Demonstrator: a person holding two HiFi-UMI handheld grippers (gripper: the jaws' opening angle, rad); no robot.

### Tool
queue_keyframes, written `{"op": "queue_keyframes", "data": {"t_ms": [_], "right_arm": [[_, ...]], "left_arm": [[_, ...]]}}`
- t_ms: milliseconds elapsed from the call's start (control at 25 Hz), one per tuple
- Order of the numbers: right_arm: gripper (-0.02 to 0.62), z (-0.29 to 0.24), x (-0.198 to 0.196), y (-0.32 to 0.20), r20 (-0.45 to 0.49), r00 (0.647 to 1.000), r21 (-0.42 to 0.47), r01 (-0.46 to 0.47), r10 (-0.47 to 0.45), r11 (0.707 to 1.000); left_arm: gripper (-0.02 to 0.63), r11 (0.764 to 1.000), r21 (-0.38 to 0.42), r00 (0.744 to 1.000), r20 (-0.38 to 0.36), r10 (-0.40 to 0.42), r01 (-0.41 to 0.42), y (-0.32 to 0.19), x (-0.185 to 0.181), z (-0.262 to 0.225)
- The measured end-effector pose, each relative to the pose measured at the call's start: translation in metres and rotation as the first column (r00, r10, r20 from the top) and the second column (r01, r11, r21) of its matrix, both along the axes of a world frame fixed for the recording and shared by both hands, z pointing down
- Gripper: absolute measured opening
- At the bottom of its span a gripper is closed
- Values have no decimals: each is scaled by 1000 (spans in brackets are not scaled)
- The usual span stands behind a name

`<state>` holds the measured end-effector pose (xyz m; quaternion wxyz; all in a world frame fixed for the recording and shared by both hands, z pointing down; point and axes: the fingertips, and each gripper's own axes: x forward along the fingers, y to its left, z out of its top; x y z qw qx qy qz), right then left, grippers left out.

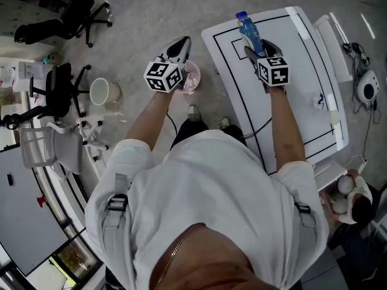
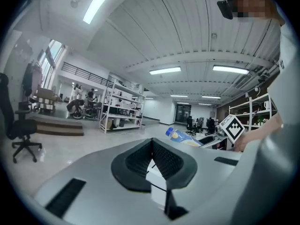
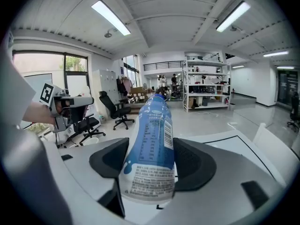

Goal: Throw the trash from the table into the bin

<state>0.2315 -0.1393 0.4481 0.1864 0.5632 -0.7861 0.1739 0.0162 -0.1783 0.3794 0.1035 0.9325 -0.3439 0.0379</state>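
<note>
White table [image 1: 314, 59] | L tongs [image 2: 152, 142] pinch cup [image 1: 191, 77] | R tongs [image 3: 149, 149] grip bottle [image 3: 151, 125]

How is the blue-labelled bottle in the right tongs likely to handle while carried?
Round and glossy-labelled, the bottle may slip or swivel in the right tongs, which grip it low on its body. It looks like thin plastic: probably light, likely to dent if squeezed. Laid on its side, it would probably roll.

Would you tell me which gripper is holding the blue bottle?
The right gripper, jaws wide around the bottle; the left gripper is pinched shut on a clear cup.
</note>
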Motion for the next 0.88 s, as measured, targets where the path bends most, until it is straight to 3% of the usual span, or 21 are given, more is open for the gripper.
{"op": "queue_keyframes", "data": {"t_ms": [400,880], "right_arm": [[301,-20,-116,-32,18,987,39,162,-163,986],[301,15,-249,-61,12,968,-28,250,-249,968]], "left_arm": [[9,988,7,988,-13,-152,152,-3,-114,-6],[9,969,-47,970,-12,-242,241,-18,-245,25]]}}
